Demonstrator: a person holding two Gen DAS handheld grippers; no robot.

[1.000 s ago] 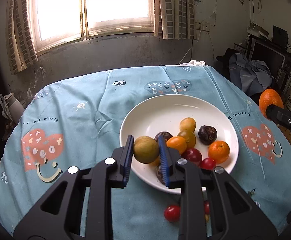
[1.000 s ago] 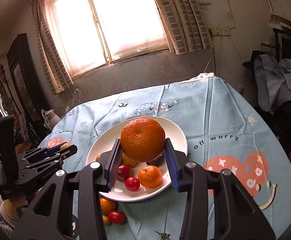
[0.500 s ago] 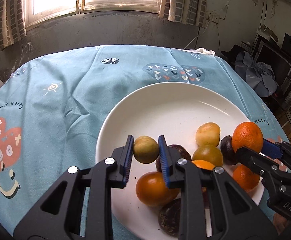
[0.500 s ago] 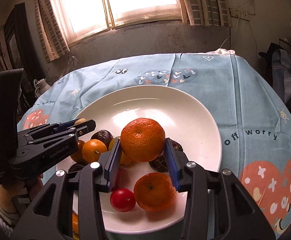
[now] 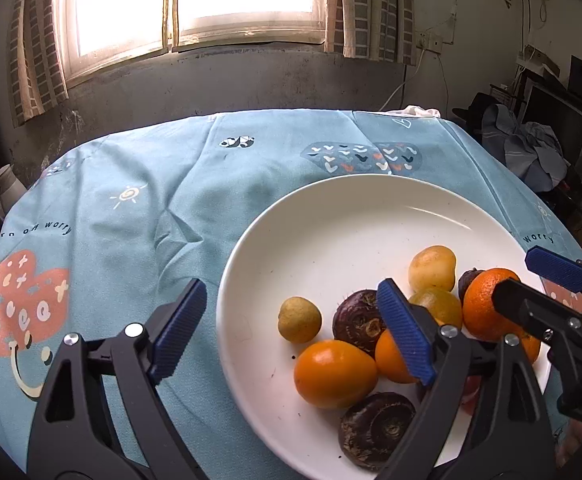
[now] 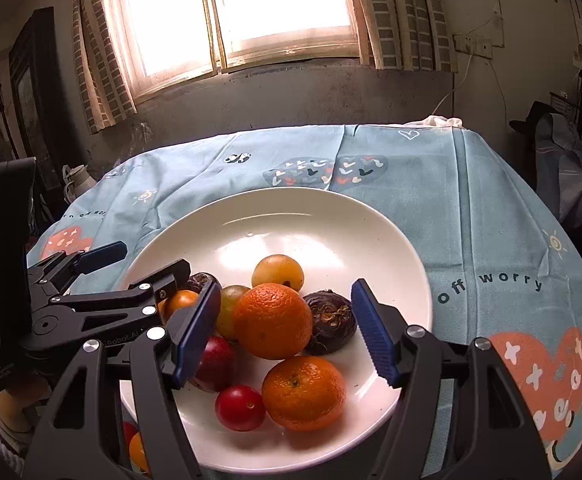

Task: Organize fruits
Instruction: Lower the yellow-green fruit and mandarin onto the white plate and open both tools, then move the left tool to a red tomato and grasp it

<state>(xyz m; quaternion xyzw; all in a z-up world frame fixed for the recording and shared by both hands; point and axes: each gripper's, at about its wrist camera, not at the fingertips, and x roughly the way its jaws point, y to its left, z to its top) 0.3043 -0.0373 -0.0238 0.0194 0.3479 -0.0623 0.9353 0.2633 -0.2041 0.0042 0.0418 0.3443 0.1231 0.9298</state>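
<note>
White china carries nearly all the fruit: the plate [image 6: 411, 256] sits toward the near right side of the blue tablecloth [image 5: 139, 184], its far half bare and the fruit heaped along its near rim. The left gripper [image 5: 291, 332] hangs with its fingers spread wide, holding nothing; a small yellow-green fruit [image 5: 299, 319] lies free on the plate between them, close to the plate's left edge. The right gripper [image 6: 287, 332] is likewise spread, with the big orange [image 6: 271, 321] resting loose in the gap on top of the pile, against a dark wrinkled fruit [image 6: 330, 326] and above a mandarin [image 6: 303, 393] and a cherry tomato [image 6: 239, 407]. More small fruit peeps out at the near edge of the cloth, off the plate [image 6: 133, 440], so the sorting looks unfinished. By my judgement these pieces are light and round, inclined to roll on glazed china; the orange is firm and forgiving, best taken across its widest part, while the tomato and the red plum [image 6: 215, 362] are smooth-skinned and soft, so they want a gentle squeeze at their middle, not near the top.
</note>
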